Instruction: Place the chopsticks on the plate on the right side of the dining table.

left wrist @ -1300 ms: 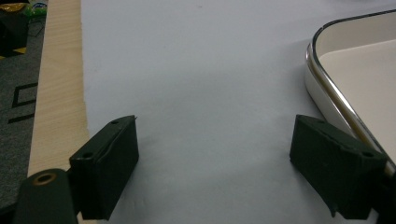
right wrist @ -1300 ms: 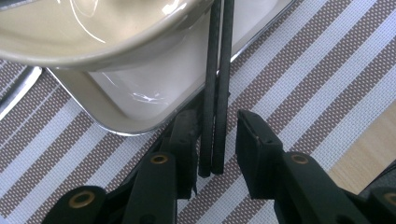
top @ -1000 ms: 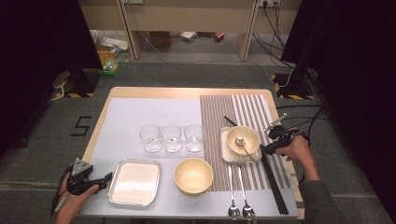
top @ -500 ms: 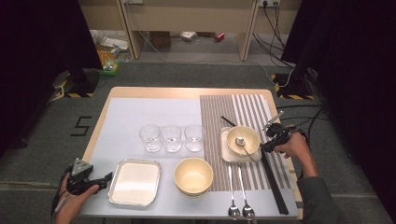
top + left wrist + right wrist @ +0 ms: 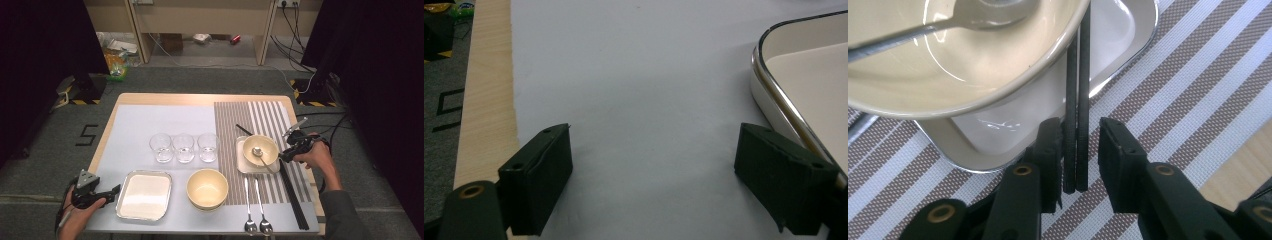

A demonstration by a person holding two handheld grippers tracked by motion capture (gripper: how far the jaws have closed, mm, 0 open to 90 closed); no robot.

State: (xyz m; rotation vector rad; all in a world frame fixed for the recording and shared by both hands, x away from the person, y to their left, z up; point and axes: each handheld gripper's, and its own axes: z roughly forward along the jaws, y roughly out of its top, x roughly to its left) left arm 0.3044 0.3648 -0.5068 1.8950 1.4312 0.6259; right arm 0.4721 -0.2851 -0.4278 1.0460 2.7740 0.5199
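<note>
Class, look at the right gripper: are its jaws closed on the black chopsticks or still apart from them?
Not closed: the right gripper straddles the chopsticks, with a visible gap on one side.

Three glasses (image 5: 183, 147), two spoons (image 5: 256, 206)

Black chopsticks (image 5: 1077, 125) beside cream bowl (image 5: 963, 60) holding a silver spoon (image 5: 948, 20). White tray (image 5: 1058, 105) under that bowl; brown-and-white striped placemat (image 5: 1198, 95) beneath. Black-jawed right gripper (image 5: 1079, 150).

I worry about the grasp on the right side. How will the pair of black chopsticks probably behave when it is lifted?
The black chopsticks look thin, straight and stiff, so probably light. Being two loose sticks, they may scissor apart between the right gripper jaws. Their far ends lie under the bowl, so lifting could nudge it.
</note>
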